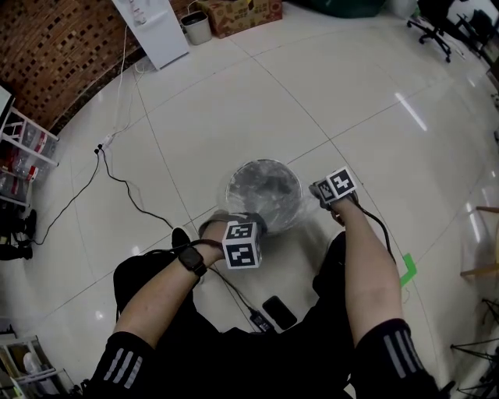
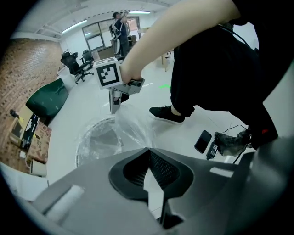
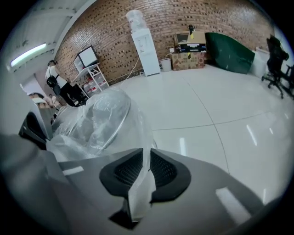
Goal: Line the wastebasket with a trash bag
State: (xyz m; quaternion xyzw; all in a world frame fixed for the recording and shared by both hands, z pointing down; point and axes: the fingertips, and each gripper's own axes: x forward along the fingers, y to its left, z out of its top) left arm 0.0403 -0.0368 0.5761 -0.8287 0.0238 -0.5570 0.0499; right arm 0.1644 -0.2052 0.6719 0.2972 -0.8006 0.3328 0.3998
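A round wastebasket (image 1: 234,184) stands on the white tiled floor in front of the person's knees, with a clear trash bag (image 1: 269,199) draped in and over it. My left gripper (image 1: 232,223) sits at the basket's near rim; in the left gripper view its jaws (image 2: 148,149) are shut, and the bag's film (image 2: 131,131) runs right up to their tips. My right gripper (image 1: 318,190) is at the basket's right side. It is shut on a strip of the bag (image 3: 140,193), which lies between its pads (image 3: 163,172). The film billows over the basket (image 3: 98,119).
A black phone (image 1: 278,312) and a cable with a plug lie on the floor by the person's legs. A green tape mark (image 1: 408,269) is to the right. A water dispenser (image 1: 156,27), a small bin (image 1: 196,27) and a cardboard box (image 1: 238,12) line the far brick wall.
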